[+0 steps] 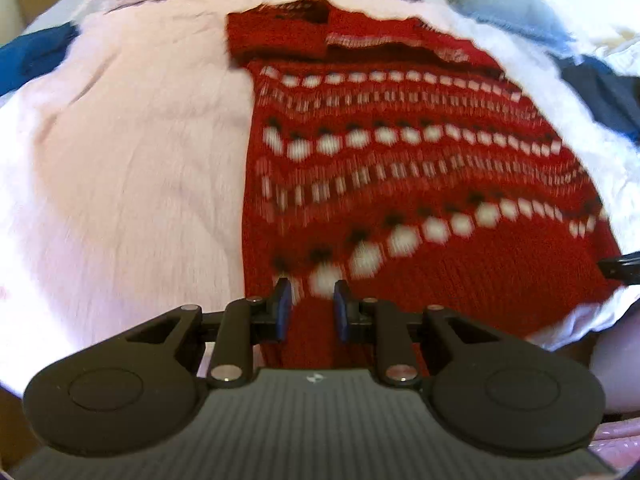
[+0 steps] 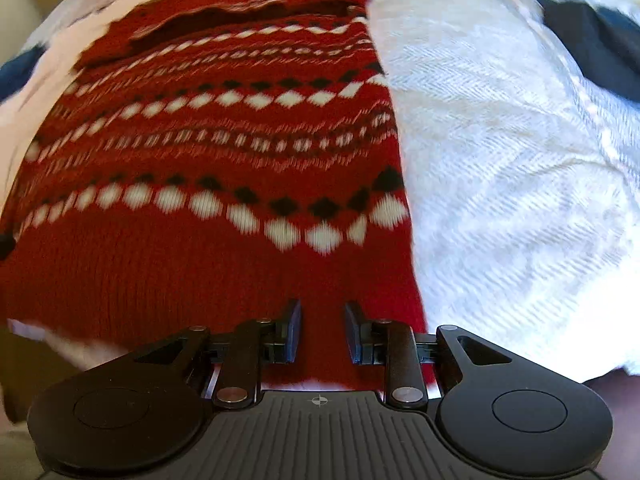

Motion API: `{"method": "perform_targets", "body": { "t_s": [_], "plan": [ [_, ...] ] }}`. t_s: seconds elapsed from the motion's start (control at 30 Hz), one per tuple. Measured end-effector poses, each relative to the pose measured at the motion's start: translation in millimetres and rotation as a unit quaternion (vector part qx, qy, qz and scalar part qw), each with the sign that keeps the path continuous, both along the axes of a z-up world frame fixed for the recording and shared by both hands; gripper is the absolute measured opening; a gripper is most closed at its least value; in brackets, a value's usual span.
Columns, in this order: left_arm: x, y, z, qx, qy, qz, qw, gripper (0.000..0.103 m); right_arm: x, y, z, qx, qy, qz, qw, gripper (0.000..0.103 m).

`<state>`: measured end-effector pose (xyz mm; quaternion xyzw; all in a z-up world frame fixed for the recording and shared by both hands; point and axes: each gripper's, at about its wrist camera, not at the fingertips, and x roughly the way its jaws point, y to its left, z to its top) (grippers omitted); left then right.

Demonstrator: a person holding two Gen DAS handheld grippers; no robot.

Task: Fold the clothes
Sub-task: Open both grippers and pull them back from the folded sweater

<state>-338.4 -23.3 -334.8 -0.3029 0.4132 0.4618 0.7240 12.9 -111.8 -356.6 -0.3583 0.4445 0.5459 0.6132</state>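
Note:
A red knit sweater (image 1: 400, 184) with white and black diamond bands lies flat on a pale cloth, sleeves folded in near the collar. My left gripper (image 1: 310, 300) is over its near left hem corner, jaws partly apart with red fabric between them; I cannot tell whether they pinch it. The same sweater (image 2: 208, 160) fills the right wrist view. My right gripper (image 2: 323, 320) is over its near right hem, jaws partly apart with the hem between them. The right gripper's tip (image 1: 620, 268) shows at the right edge of the left wrist view.
A pale pink cloth (image 1: 132, 160) covers the surface left of the sweater, and a white woven cloth (image 2: 520, 160) lies to its right. Blue (image 1: 32, 56), grey-blue (image 1: 504, 4) and dark navy (image 2: 592, 36) garments lie around the far edges.

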Motion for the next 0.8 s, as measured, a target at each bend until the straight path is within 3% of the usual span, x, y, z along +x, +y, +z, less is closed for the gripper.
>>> {"method": "perform_targets", "body": {
  "t_s": [0.17, 0.33, 0.4, 0.53, 0.57, 0.63, 0.8],
  "plan": [
    [21, -60, 43, -0.034, 0.015, 0.063, 0.9973, 0.018, 7, -66, 32, -0.018, -0.017, 0.016, 1.000, 0.027],
    [39, -96, 112, -0.042, 0.038, 0.075, 0.9956, 0.018, 28, -114, 100, 0.020, 0.033, -0.028, 0.999, 0.027],
    [44, -104, 141, -0.034, 0.042, 0.082, 0.9951, 0.018, 26, -118, 127, 0.033, 0.042, -0.028, 0.998, 0.028],
    [47, -118, 186, -0.020, 0.012, 0.091, 0.9955, 0.024, 17, -117, 179, 0.058, 0.053, -0.014, 0.997, 0.030],
    [47, -121, 196, -0.018, 0.004, 0.092, 0.9956, 0.024, 15, -117, 191, 0.064, 0.057, -0.012, 0.996, 0.036],
    [48, -128, 211, -0.008, -0.003, 0.089, 0.9960, 0.026, 9, -114, 203, 0.073, 0.071, -0.014, 0.995, 0.049],
    [47, -148, 222, -0.001, 0.010, 0.092, 0.9957, 0.030, -15, -120, 208, 0.058, 0.071, 0.009, 0.996, 0.051]
  ]
}}
